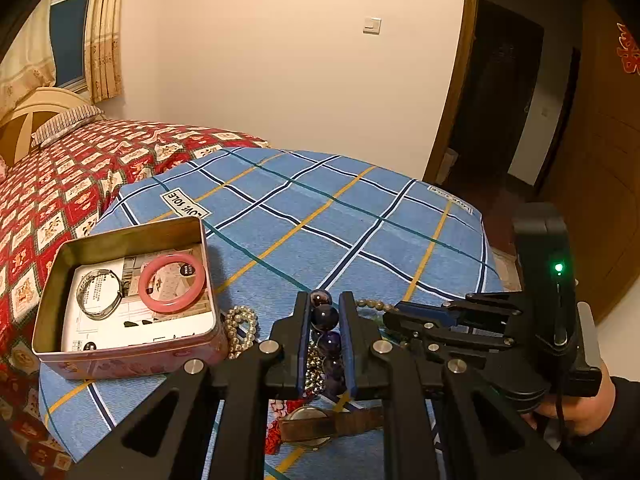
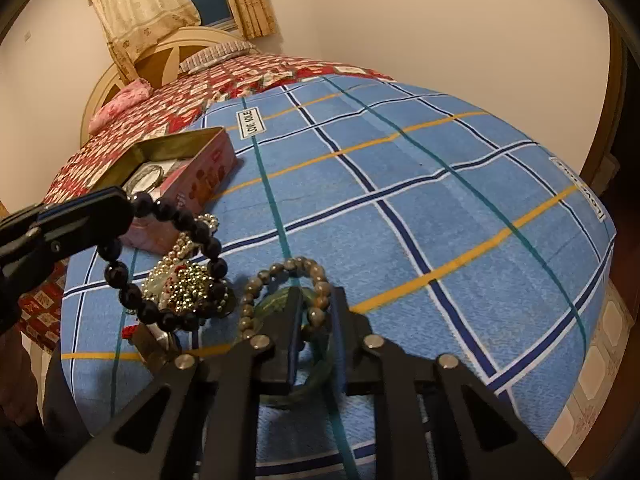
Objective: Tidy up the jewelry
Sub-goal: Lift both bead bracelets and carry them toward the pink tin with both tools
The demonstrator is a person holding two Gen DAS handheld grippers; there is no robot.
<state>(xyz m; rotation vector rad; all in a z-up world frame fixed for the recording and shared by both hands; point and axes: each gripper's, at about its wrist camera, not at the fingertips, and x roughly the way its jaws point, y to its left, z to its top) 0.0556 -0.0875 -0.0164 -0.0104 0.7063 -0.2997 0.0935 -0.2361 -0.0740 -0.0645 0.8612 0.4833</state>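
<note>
My left gripper (image 1: 325, 312) is shut on a dark purple bead bracelet (image 1: 325, 317) and holds it lifted above the pile; it also shows in the right wrist view (image 2: 176, 216), hanging from the left gripper (image 2: 116, 210). My right gripper (image 2: 316, 304) is shut on a grey-brown bead bracelet (image 2: 280, 270) that lies over a green bangle (image 2: 312, 376). The right gripper shows in the left wrist view (image 1: 394, 316). An open pink tin (image 1: 132, 354) holds a pink bangle (image 1: 173, 282) and a silver bangle (image 1: 98, 294).
A pile of pearl and gold bead strands (image 2: 184, 280) lies beside the tin (image 2: 200, 176) on the blue checked cloth (image 2: 400, 200). A watch with a brown strap (image 1: 316, 424) lies near the front. A red-quilted bed (image 1: 60, 184) stands to the left.
</note>
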